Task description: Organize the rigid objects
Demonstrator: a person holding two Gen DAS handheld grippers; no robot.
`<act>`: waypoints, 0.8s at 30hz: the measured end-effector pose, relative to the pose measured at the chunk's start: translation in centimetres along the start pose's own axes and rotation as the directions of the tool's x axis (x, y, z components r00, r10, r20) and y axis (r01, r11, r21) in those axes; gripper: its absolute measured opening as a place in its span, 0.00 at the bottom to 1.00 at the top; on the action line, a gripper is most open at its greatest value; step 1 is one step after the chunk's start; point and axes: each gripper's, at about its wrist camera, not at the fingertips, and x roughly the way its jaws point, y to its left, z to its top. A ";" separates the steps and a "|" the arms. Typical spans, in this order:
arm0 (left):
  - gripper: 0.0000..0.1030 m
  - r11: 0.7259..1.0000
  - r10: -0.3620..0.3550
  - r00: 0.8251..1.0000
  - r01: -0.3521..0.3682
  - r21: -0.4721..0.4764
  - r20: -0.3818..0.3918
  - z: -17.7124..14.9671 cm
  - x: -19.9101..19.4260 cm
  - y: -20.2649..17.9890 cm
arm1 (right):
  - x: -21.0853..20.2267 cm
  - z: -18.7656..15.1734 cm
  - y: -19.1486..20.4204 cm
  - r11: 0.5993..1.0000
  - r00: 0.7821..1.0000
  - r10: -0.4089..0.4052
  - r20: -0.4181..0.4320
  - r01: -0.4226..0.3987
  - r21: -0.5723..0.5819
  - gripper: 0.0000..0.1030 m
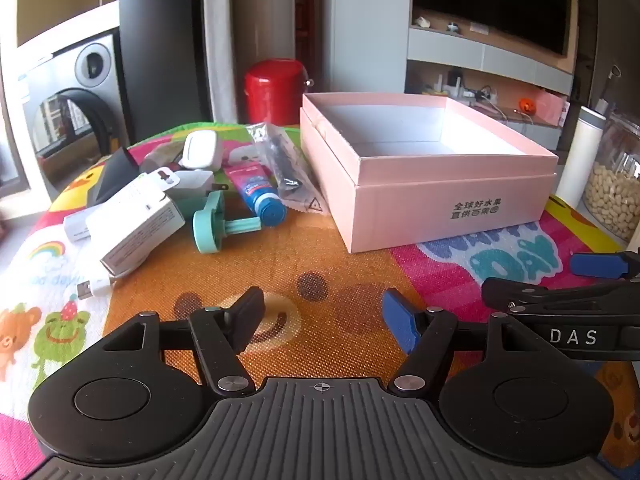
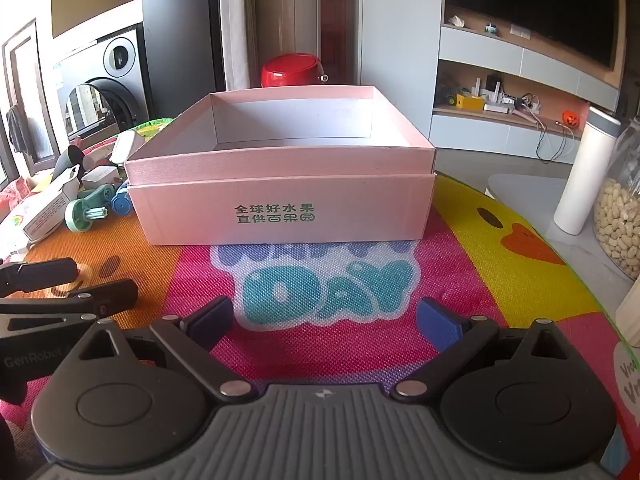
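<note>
A pink cardboard box (image 1: 432, 200) (image 2: 288, 208) stands open and empty on the colourful mat. Left of it lies a heap of small items: a white carton (image 1: 136, 232), a teal plastic reel (image 1: 212, 224) (image 2: 86, 210), a pink-and-blue tube (image 1: 258, 192), a clear bag with a black part (image 1: 286, 164), a white charger (image 1: 200, 152) and a USB plug (image 1: 90, 288). My left gripper (image 1: 324, 320) hovers open over the orange patch, short of the heap, nothing between its fingers. My right gripper (image 2: 324, 322) hangs open in front of the box, also holding nothing.
A red pot (image 1: 276, 92) stands behind the box. At the right edge are a white cylinder (image 2: 584, 176) and a glass jar of nuts (image 2: 620, 224). The right gripper's fingers (image 1: 560, 296) show in the left view, the left gripper's fingers (image 2: 60, 292) in the right view.
</note>
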 end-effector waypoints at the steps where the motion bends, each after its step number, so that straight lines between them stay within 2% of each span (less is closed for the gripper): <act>1: 0.71 1.000 0.002 1.000 -0.002 0.003 -0.002 0.0 0.0 0.0 | 0.0 0.0 0.0 1.000 1.000 -0.006 -0.001 0.006 -0.008 0.96; 24: 0.71 1.000 0.004 1.000 -0.004 0.005 -0.005 0.0 0.0 0.0 | 0.0 0.0 0.0 1.000 1.000 -0.004 -0.011 0.004 -0.004 0.96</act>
